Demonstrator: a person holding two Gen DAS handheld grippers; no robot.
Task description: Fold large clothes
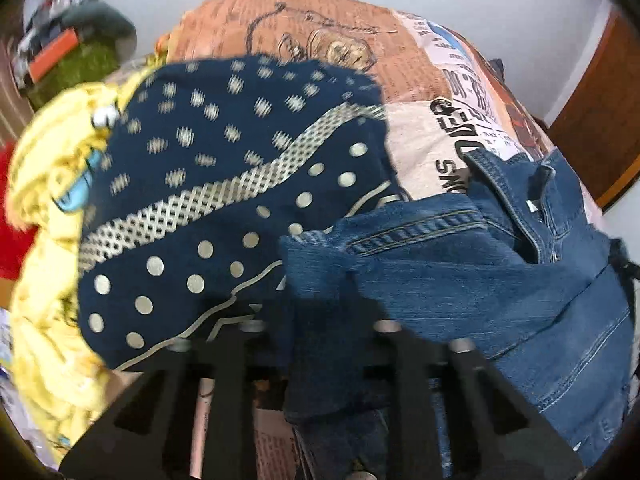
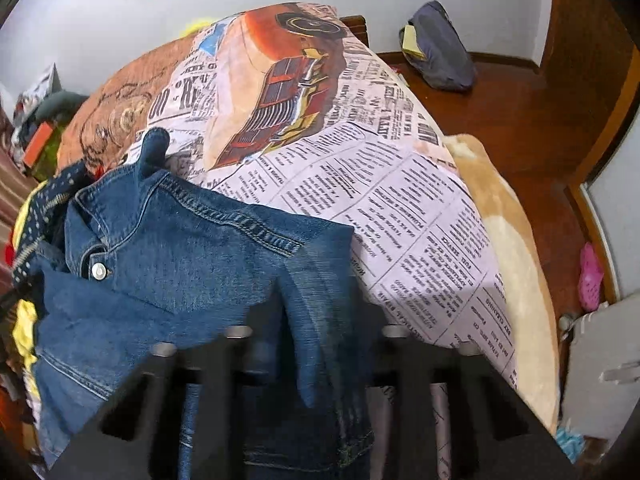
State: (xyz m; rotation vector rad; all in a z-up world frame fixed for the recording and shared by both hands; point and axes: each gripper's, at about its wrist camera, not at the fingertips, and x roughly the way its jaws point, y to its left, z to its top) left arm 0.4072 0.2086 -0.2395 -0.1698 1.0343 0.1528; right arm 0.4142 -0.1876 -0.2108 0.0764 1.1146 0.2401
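Observation:
A blue denim jacket point(image 1: 500, 280) lies on the bed with its collar point(image 2: 168, 200) and a metal button point(image 2: 98, 270) showing. My left gripper point(image 1: 316, 320) is shut on a fold of the denim at the jacket's left side. My right gripper point(image 2: 316, 320) is shut on the jacket's right shoulder edge; the denim point(image 2: 320, 300) drapes over the fingers and hides the tips. The jacket hangs between the two grippers, partly lifted.
A navy polka-dot garment point(image 1: 224, 184) and a yellow garment point(image 1: 44, 248) lie piled left of the jacket. The bed has a newspaper-print cover point(image 2: 400, 200). A beige blanket point(image 2: 520, 264) hangs at the bed's right edge. A dark bag point(image 2: 440, 48) sits on the wooden floor.

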